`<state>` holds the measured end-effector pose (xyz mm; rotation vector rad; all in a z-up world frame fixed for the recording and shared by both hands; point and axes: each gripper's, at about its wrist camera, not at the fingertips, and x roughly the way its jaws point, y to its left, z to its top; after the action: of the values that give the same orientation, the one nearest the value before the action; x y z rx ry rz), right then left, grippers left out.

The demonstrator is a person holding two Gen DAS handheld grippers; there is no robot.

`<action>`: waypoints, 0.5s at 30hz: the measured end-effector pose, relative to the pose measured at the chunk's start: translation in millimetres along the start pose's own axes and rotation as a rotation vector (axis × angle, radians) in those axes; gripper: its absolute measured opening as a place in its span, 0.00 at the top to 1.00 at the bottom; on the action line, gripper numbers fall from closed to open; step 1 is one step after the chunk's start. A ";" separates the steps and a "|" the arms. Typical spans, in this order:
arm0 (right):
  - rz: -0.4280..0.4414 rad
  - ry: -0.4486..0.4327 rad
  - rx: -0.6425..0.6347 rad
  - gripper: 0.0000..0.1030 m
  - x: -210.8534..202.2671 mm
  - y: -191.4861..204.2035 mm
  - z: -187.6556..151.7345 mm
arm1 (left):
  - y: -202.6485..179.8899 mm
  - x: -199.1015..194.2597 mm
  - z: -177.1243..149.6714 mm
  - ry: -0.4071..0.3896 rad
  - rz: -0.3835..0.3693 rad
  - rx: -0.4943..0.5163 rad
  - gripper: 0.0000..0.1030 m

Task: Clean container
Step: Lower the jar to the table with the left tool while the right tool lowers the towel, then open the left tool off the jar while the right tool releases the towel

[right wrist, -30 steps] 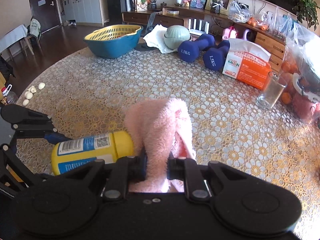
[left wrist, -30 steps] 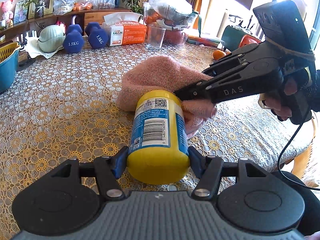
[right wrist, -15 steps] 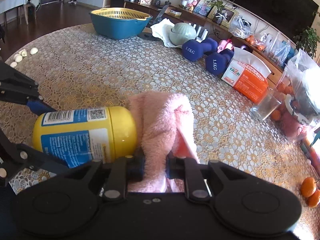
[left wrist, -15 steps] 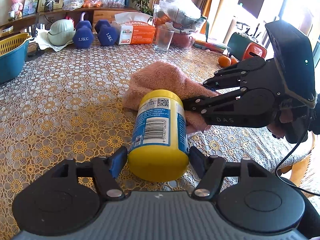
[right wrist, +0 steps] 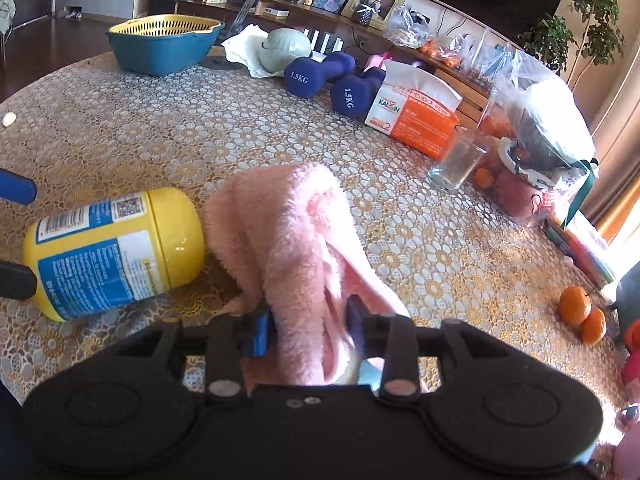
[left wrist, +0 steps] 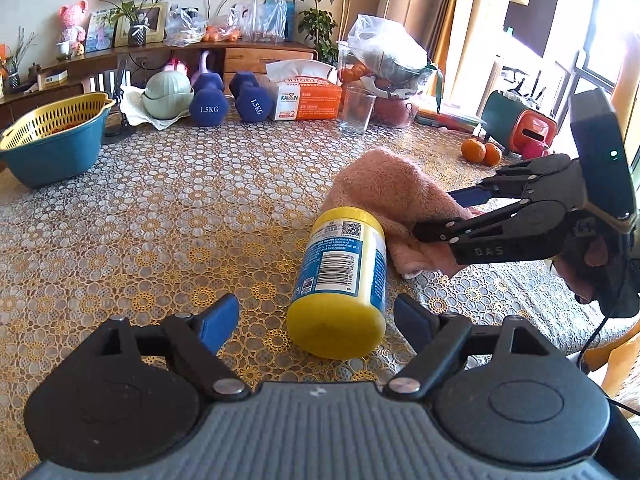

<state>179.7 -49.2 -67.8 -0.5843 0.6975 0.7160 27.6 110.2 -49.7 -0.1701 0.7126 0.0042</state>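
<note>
yellow container (left wrist: 340,284) lies on its side just ahead of our left gripper (left wrist: 316,316), long axis along the spread fingers, base toward us. right gripper (right wrist: 308,330) pinches the pink towel (right wrist: 288,232) at its far end.

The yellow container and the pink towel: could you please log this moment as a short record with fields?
container: yellow container lying on its side on the table, blue label up
left gripper: left gripper open, fingers either side of the container's base, not touching it
right gripper: right gripper shut on the pink towel
towel contact: bunched against the container's far end
nearby: empty glass, two blue dumbbells, tissue box
</note>
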 end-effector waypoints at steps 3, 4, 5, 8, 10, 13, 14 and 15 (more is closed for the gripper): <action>0.016 -0.074 0.064 0.43 -25.6 -6.0 -3.5 | -5.0 -9.0 -0.5 -0.021 0.028 0.001 0.13; 0.020 -0.101 0.082 0.37 -34.8 -8.4 -5.2 | -7.0 -11.1 -0.2 -0.028 0.040 0.003 0.07; 0.034 -0.126 0.102 0.34 -45.2 -10.8 -7.0 | -9.9 -13.2 0.2 -0.038 0.058 0.010 0.01; 0.088 -0.191 0.155 0.28 -75.3 -13.1 -15.6 | -18.0 -19.8 -0.2 -0.059 0.079 0.023 0.01; 0.113 -0.235 0.187 0.24 -93.0 -11.9 -23.5 | -24.8 -24.3 -0.4 -0.069 0.085 0.033 0.00; 0.140 -0.293 0.232 0.21 -115.7 -10.3 -34.9 | -35.1 -29.1 -1.8 -0.084 0.103 0.053 0.00; 0.147 -0.313 0.252 0.19 -123.0 -10.3 -38.7 | -37.8 -29.8 -2.4 -0.082 0.108 0.056 0.00; 0.156 -0.329 0.271 0.18 -129.4 -10.3 -41.7 | -40.3 -30.5 -3.1 -0.081 0.110 0.054 0.00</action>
<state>100.6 -133.9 3.9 -0.1582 0.5241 0.8230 5.0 71.6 -26.0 -0.0785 0.6400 0.0965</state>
